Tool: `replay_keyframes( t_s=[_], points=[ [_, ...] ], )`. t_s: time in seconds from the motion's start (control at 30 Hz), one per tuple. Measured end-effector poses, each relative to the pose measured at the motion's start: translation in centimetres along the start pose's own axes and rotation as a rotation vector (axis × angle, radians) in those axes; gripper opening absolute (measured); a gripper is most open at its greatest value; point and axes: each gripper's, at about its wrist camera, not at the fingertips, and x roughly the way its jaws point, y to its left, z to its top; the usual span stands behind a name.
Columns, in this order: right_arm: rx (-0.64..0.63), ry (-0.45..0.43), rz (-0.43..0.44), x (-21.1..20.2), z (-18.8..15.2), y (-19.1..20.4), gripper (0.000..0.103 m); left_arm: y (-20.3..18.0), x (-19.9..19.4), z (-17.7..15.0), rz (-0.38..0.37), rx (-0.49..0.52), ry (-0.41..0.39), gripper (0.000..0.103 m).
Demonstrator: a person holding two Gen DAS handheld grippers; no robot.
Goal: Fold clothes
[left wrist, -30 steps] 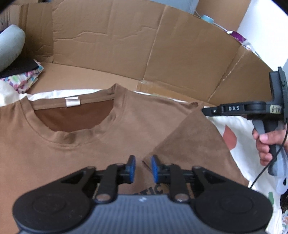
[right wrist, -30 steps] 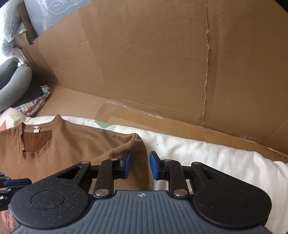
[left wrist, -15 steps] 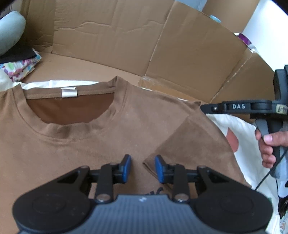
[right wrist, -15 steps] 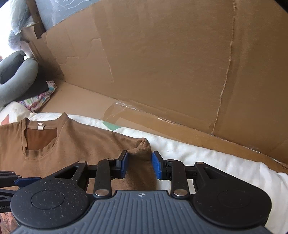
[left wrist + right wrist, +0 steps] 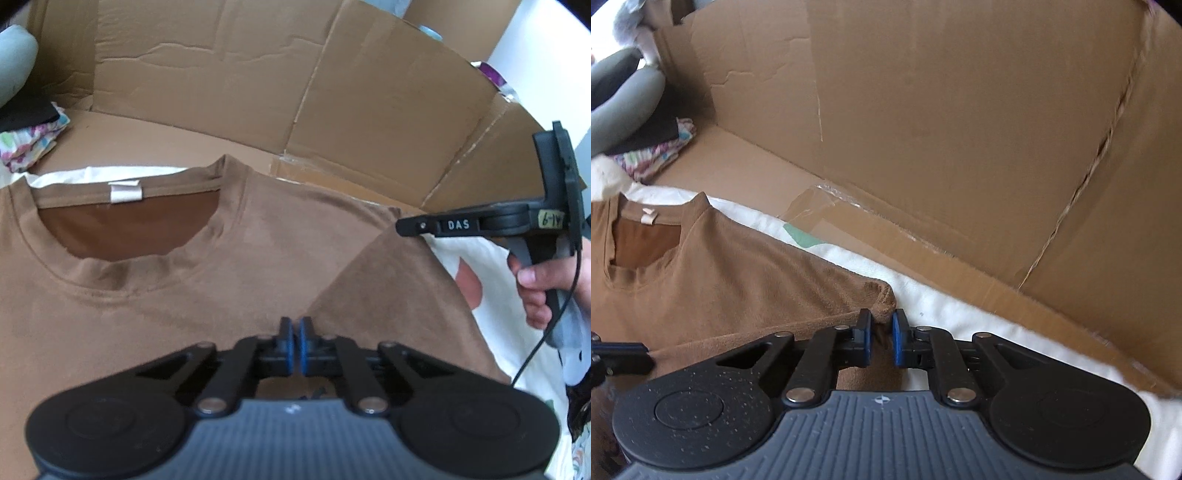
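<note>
The brown cotton T-shirt (image 5: 155,295) lies flat on the white padded bedding (image 5: 979,310), collar away from both claws. The left claw (image 5: 295,345) is clenched on the folded-in sleeve edge; the right claw (image 5: 881,338) grasps the shoulder corner, farther right.

you are seeing "das" in white letters on the right gripper (image 5: 458,224); beside it a yellowish handwritten sticker (image 5: 550,220) is reading perhaps "6-14", upside down.
</note>
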Motion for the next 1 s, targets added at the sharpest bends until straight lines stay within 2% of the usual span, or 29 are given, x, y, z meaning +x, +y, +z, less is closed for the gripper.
replay_keyframes(
  t_s=[0.23, 0.4, 0.43, 0.5, 0.6, 0.7, 0.77, 0.83, 0.87, 1.0],
  points=[
    [-0.027, 0.017, -0.07, -0.6, 0.5, -0.4, 0.008, -0.6, -0.2, 1.2, -0.014, 0.017, -0.05, 0.002],
    [0.054, 0.05, -0.062, -0.1, 0.8, -1.9, 0.008, 0.0, 0.5, 1.8, -0.019, -0.015, -0.052, 0.002],
    [0.068, 0.045, -0.082, 0.1, 0.8, -2.2, 0.002, 0.1, 0.8, 1.9, -0.011, -0.017, -0.047, 0.002],
    [0.085, 0.028, -0.16, 0.5, 0.8, -3.2, 0.0, 0.5, 1.2, 1.8, 0.0, -0.034, -0.034, 0.002],
    [0.21, 0.015, -0.086, -0.3, 0.7, -5.1, 0.001, 0.9, 1.5, 1.8, -0.006, -0.051, -0.025, 0.002],
    [0.186, -0.031, -0.06, -1.9, 0.5, -4.9, 0.002, 1.0, 1.5, 1.8, -0.009, -0.048, -0.025, 0.002],
    [0.223, -0.042, -0.005, -2.8, 0.3, -5.0, 0.01, 0.9, 1.4, 1.9, -0.01, -0.045, -0.026, 0.002],
    [0.219, -0.042, 0.021, -3.3, 0.0, -4.6, 0.032, 0.9, 1.4, 1.9, -0.011, -0.041, -0.027, 0.002],
    [0.202, -0.033, 0.028, -3.2, -0.2, -4.1, 0.036, 0.9, 1.3, 1.9, -0.012, -0.042, -0.027, 0.002],
    [0.169, 0.013, 0.056, -1.7, -0.4, -3.0, 0.037, 0.8, 1.3, 2.0, -0.011, -0.044, -0.028, 0.002]
  ],
)
